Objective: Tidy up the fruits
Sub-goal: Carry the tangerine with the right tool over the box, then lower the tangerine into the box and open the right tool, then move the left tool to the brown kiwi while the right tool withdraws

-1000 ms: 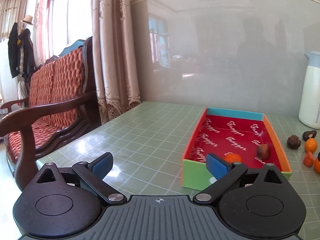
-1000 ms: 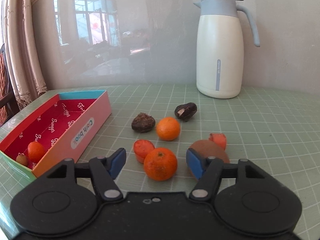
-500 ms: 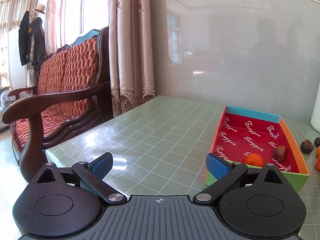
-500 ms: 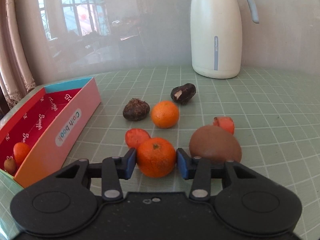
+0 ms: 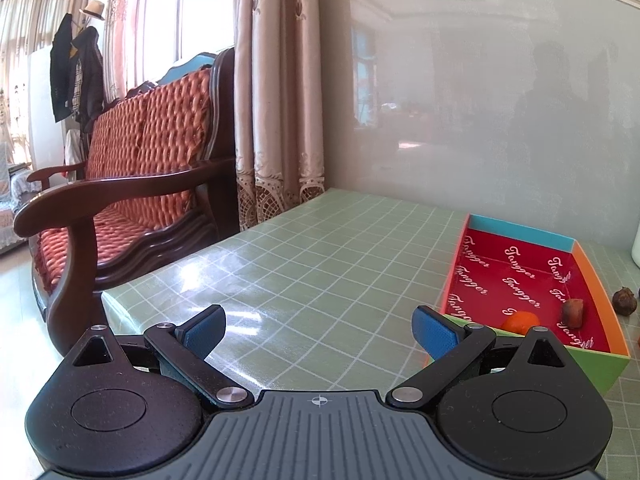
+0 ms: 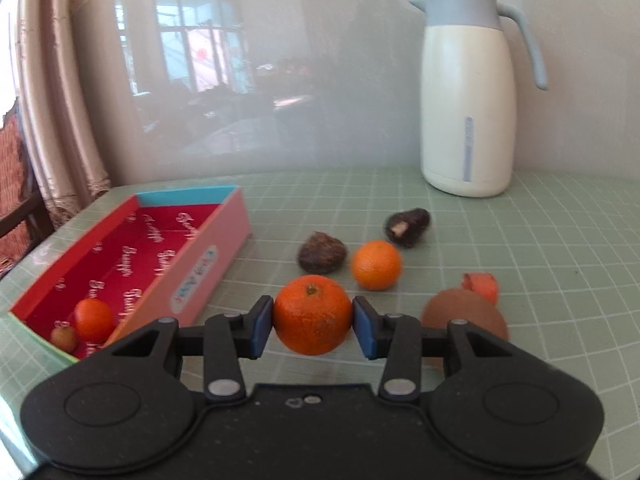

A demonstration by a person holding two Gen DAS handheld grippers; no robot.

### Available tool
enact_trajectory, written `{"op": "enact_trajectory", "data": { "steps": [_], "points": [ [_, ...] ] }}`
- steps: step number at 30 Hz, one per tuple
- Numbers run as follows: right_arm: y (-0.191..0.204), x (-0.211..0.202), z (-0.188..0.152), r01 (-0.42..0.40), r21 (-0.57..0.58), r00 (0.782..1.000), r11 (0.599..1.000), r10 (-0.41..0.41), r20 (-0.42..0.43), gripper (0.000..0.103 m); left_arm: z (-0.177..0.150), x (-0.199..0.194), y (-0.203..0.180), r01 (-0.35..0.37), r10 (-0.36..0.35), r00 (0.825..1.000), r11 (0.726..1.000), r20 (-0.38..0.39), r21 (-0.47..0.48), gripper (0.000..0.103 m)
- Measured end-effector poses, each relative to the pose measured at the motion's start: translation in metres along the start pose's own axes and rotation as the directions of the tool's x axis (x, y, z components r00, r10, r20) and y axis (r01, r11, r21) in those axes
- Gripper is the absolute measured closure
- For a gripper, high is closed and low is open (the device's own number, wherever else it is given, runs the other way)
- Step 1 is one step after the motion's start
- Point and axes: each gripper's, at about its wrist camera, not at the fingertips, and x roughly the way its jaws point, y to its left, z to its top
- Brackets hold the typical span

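Through my left wrist camera, my left tongs (image 5: pixel 319 326) sit level and low over the near edge of the green checked counter (image 5: pixel 320 264), their blue pads (image 5: pixel 206 326) spread wide with nothing between them. Off to their right lies the shallow cardboard box with a red printed lining (image 5: pixel 520 276), its near green wall just beside my right-hand pad; inside it, toward the near end, rest a small orange fruit (image 5: pixel 520 320) and a little brown fruit (image 5: pixel 573 312), close together but whether touching I cannot tell. A dark wrinkled fruit (image 5: pixel 625 300) sits on the counter just outside the box's orange wall. A carved wooden armchair with an orange quilted cushion (image 5: pixel 132 184) stands beyond the counter's left edge. Through my right wrist camera, my right tongs (image 6: pixel 313 323) point forward, roughly level, and pinch a round orange mandarin (image 6: pixel 313 314) by its sides, stem upward, both pads pressed against the peel. Whether it is clear of the counter I cannot tell. Beyond it lie a second orange mandarin (image 6: pixel 376 265), two dark brown fruits (image 6: pixel 322 257), a brown kiwi (image 6: pixel 466 314) partly hidden behind my right finger, and a small orange-red piece (image 6: pixel 482 286). The box is to the left, and a cream thermos jug with a pale blue lid (image 6: pixel 468 92) stands by the wall.
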Motion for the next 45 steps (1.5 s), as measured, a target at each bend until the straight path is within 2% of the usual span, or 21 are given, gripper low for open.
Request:
{"op": "enact_trajectory", "data": {
  "steps": [5,9,17,26,35,37,39,43,45],
  "points": [
    [0.027,-0.003,0.005,-0.116,-0.054,0.993,0.992,0.117,0.014,0.061,-0.001,0.000,0.005,-0.011,0.011,1.000,1.000,-0.003,-0.010,0.004],
    [0.052,-0.004,0.010,-0.208,-0.100,0.977,0.973,0.211,0.026,0.061,-0.001,0.000,0.009,-0.023,0.023,1.000,1.000,-0.002,-0.015,0.004],
    [0.089,0.001,0.010,-0.292,-0.188,0.955,0.938,0.295,-0.011,0.061,-0.003,0.001,0.020,-0.045,0.045,0.999,0.999,-0.008,-0.022,0.004],
    [0.111,0.009,-0.002,-0.315,-0.243,0.949,0.918,0.305,-0.077,0.060,-0.004,0.002,0.023,-0.052,0.052,0.999,0.998,-0.010,-0.025,0.004],
    [0.105,0.003,0.000,-0.300,-0.238,0.953,0.924,0.299,-0.044,0.059,-0.004,0.000,0.016,-0.045,0.045,0.999,0.999,-0.008,-0.014,0.004],
    [0.104,0.000,0.001,-0.291,-0.235,0.956,0.927,0.293,-0.027,0.054,-0.004,0.000,0.013,-0.040,0.040,0.999,0.999,-0.008,-0.012,0.004],
    [0.100,-0.004,0.003,-0.274,-0.230,0.960,0.934,0.280,-0.006,0.034,-0.003,-0.001,0.010,-0.035,0.035,0.999,0.999,-0.006,-0.006,0.004],
    [0.089,-0.010,0.006,-0.231,-0.221,0.969,0.948,0.244,0.031,0.030,-0.003,-0.005,0.001,-0.016,0.016,1.000,1.000,0.003,0.005,0.004],
    [0.082,-0.012,0.008,-0.214,-0.206,0.973,0.955,0.228,0.044,0.024,-0.002,-0.008,-0.005,-0.001,0.001,1.000,1.000,0.010,0.010,0.004]
  ]
}}
